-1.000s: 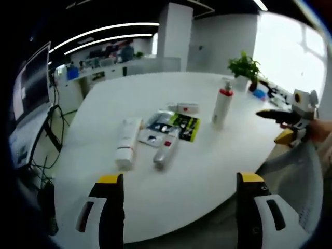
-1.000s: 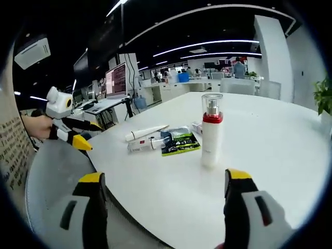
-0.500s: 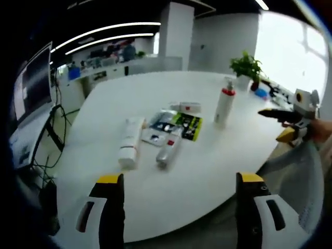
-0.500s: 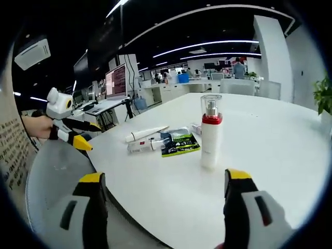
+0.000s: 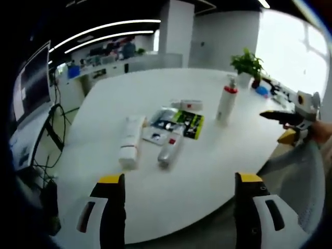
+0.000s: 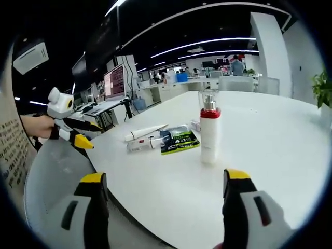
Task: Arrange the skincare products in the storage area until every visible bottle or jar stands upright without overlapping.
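A white pump bottle with a red collar [image 5: 226,102] [image 6: 209,132] stands upright on the white table [image 5: 197,171] [image 6: 270,155]. A white tube [image 5: 130,141] [image 6: 144,132] and a silver tube with a red band [image 5: 169,149] [image 6: 142,144] lie flat beside dark and green sachets [image 5: 179,122] [image 6: 179,141]. A small white item [image 5: 188,105] lies behind the sachets. My left gripper [image 5: 174,179] [image 6: 78,136] is open, short of the table edge. My right gripper [image 6: 163,179] [image 5: 277,124] is open too, with nothing between its jaws.
A potted plant [image 5: 248,65] stands at the table's far side. Desks with monitors [image 6: 116,80] and cables [image 5: 54,124] fill the room beyond. A grey chair back [image 6: 52,171] sits below the table edge. A person's hand [image 6: 33,125] holds the left gripper.
Both views shifted slightly; the products on the table have not moved and both grippers stay open.
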